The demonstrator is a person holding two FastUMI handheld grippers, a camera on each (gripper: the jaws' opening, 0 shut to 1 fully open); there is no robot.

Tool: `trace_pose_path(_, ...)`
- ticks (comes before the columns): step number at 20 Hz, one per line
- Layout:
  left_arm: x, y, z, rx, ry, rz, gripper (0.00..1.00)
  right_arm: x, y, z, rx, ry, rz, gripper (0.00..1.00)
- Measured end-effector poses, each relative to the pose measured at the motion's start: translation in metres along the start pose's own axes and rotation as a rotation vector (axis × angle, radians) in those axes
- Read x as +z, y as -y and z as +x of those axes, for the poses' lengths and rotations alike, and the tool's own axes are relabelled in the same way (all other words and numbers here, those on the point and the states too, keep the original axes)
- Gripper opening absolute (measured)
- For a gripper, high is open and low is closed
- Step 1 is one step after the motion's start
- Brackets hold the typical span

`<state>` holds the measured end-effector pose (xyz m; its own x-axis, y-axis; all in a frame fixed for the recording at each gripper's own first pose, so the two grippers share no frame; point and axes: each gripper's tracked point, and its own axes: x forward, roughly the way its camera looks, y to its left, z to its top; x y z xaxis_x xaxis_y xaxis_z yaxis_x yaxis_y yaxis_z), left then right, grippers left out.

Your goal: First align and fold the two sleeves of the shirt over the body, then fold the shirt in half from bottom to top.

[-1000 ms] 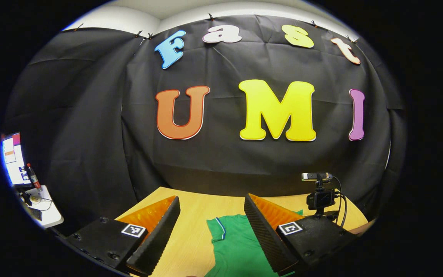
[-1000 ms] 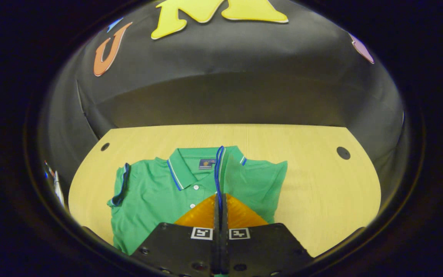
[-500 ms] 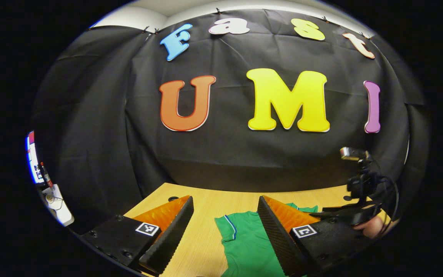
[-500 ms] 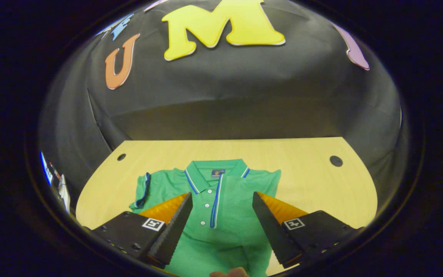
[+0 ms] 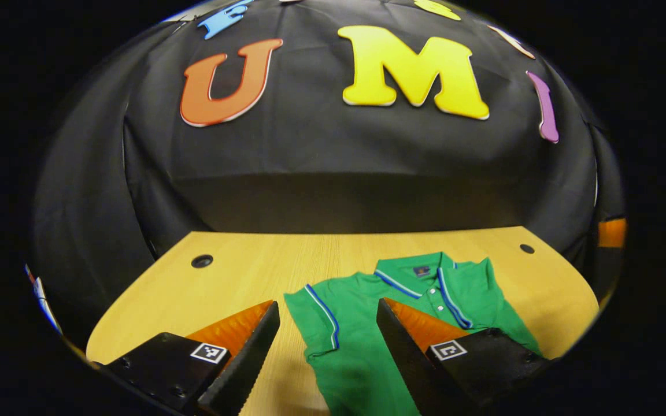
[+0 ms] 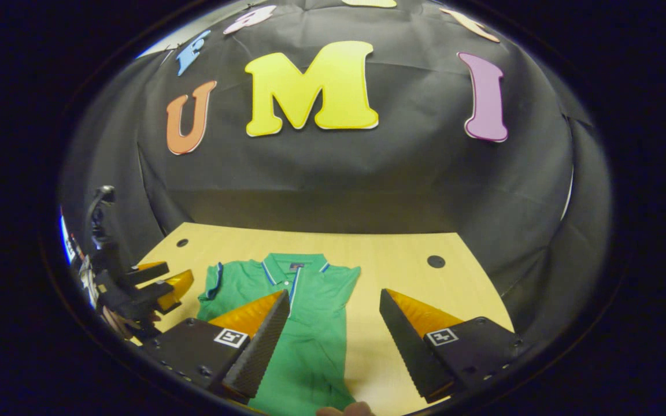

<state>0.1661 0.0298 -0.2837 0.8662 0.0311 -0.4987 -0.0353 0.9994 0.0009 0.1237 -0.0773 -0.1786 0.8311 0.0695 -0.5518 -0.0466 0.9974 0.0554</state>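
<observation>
Seemingly one sleeve already lies folded over the shirt (image 6: 304,323), so the spread left gripper (image 5: 327,352) should pinch the other sleeve (image 5: 315,315); the right gripper (image 6: 333,341) is spread too.

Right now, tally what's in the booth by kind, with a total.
Shirts: 1, green shirt
Tables: 1, wooden table
Grippers: 2, left gripper and right gripper, jaws open on both
Total: 4
</observation>
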Motion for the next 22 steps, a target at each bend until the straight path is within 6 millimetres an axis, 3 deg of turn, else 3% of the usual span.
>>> trace_pose_path(2,-0.023,-0.006,0.027,0.008,-0.057,0.013,1.0,0.0,0.007,-0.013,-0.021,0.001,-0.009,0.96)
trace_pose_path(5,-0.052,-0.01,0.052,0.019,-0.131,0.026,1.0,-0.002,0.01,-0.022,-0.038,-0.014,-0.008,0.96)
trace_pose_path(10,-0.063,-0.016,0.069,0.012,-0.149,0.035,1.0,-0.008,0.01,-0.019,-0.053,-0.039,0.015,0.96)
trace_pose_path(14,-0.066,-0.014,0.072,-0.028,-0.164,0.008,0.67,-0.012,0.01,-0.02,-0.055,-0.054,0.046,0.93)
trace_pose_path(15,-0.068,-0.013,0.072,-0.035,-0.171,0.002,0.53,-0.012,0.011,-0.021,-0.06,-0.054,0.049,0.93)
trace_pose_path(18,-0.06,-0.022,0.07,-0.021,-0.152,-0.018,0.39,-0.017,0.01,-0.021,-0.061,-0.066,0.062,0.96)
trace_pose_path(19,-0.056,-0.024,0.068,-0.025,-0.142,-0.034,0.26,-0.017,0.01,-0.021,-0.059,-0.066,0.068,0.92)
trace_pose_path(22,-0.048,-0.031,0.065,-0.031,-0.131,-0.067,0.11,-0.017,0.007,-0.021,-0.056,-0.063,0.075,0.96)
